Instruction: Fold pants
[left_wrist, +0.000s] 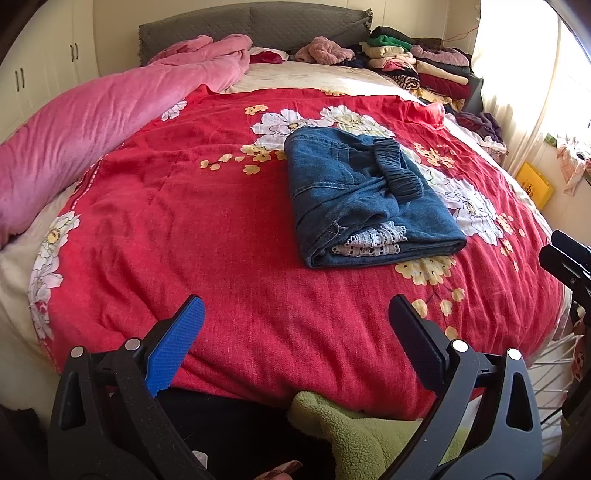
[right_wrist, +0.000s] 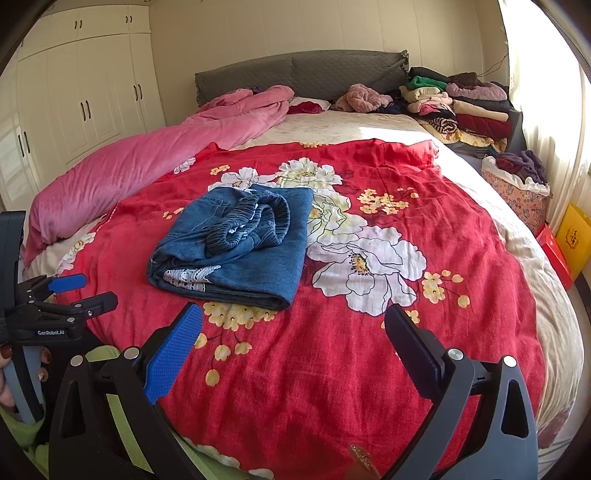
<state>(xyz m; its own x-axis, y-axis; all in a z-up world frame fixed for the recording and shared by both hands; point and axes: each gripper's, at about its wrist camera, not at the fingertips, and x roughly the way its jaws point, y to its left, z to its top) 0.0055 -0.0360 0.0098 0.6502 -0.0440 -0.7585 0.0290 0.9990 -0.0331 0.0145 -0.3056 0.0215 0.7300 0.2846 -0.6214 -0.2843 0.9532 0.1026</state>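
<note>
Blue denim pants (left_wrist: 365, 195) lie folded in a compact rectangle on the red floral bedspread (left_wrist: 184, 229), elastic waistband on top and white lace trim showing at the near edge. They also show in the right wrist view (right_wrist: 240, 243). My left gripper (left_wrist: 295, 314) is open and empty, held back near the bed's front edge, well short of the pants. My right gripper (right_wrist: 293, 325) is open and empty, just in front and to the right of the pants. The left gripper also shows at the left edge of the right wrist view (right_wrist: 81, 291).
A pink duvet (left_wrist: 92, 122) lies along the left side of the bed. Stacks of folded clothes (left_wrist: 417, 62) sit at the back right by the grey headboard (left_wrist: 255, 26). A basket of laundry (right_wrist: 517, 184) and boxes stand right of the bed. White wardrobes (right_wrist: 74, 92) line the left wall.
</note>
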